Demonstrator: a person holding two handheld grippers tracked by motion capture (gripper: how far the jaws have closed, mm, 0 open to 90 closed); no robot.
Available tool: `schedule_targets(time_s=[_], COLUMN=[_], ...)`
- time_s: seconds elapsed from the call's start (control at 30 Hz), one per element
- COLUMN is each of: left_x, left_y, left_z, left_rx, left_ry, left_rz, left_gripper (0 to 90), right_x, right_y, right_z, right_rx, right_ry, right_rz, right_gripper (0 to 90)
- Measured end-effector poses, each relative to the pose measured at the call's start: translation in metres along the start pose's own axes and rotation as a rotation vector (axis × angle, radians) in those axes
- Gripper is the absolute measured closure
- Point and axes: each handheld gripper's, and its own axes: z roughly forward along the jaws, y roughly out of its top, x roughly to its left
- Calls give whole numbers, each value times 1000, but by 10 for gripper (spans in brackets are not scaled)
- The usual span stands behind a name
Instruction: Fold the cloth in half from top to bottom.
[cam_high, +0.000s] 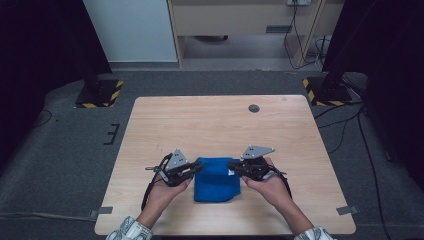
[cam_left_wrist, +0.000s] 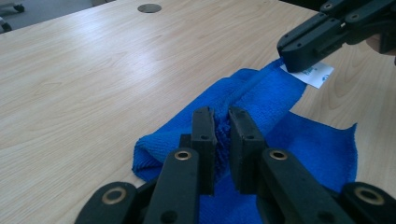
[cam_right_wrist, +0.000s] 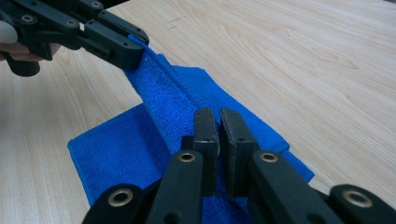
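Black jaws of the left gripper (cam_left_wrist: 222, 122) pinch the folded blue microfibre cloth (cam_left_wrist: 261, 93); the right gripper (cam_right_wrist: 219, 122) pinches its opposite end, the raised edge stretched straight between them

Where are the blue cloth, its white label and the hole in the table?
cloth (cam_high: 216, 184), high view, middle of fabric
label (cam_left_wrist: 315, 74), left gripper view, label's middle
hole (cam_high: 254, 108), high view, its centre
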Motion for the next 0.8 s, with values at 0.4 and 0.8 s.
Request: schedule_targets(time_s=[0.4,0.8], left_x=[-10,-17], left_y=[-15,-25], left_z=[-2,-2], left_rx=[46,79], left_ry=[-33,-48], left_rz=[8,19], left_gripper=[797,793], right_x=[13,18], right_y=[-16,-26], right_z=[-2,-3], right_rx=[35,47], right_ry=[8,16], right_rz=[-24,-21], right_gripper=[858,857])
